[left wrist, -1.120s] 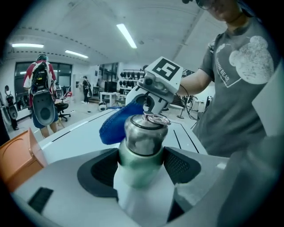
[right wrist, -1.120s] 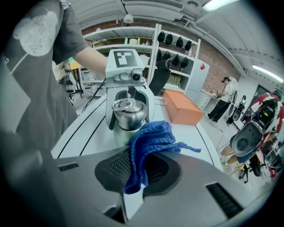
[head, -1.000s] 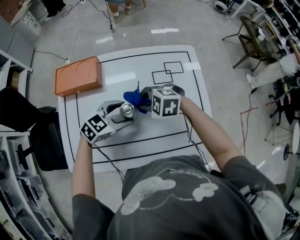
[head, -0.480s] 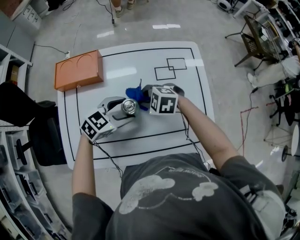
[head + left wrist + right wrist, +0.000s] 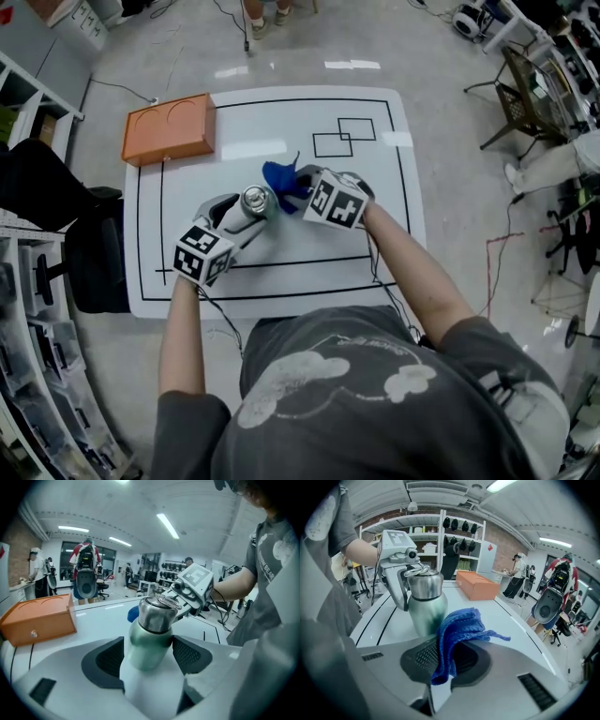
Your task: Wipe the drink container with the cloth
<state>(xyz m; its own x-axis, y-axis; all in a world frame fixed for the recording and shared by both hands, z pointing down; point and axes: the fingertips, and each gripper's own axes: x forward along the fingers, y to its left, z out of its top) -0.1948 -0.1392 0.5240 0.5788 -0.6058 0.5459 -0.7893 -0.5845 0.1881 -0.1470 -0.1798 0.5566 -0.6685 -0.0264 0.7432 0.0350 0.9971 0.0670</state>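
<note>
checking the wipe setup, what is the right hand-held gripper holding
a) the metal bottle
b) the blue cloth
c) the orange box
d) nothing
b: in the right gripper view the blue cloth is pinched between the jaws of the right hand-held gripper, while the metal bottle sits clamped in the left hand-held gripper.

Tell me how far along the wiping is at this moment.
Done: the left gripper clamps the steel bottle, and the right gripper pinches the blue cloth. In hand: the cloth sits beside the bottle's body; contact is unclear. Left: the wiping itself; no frame shows how much is cleaned.
</note>
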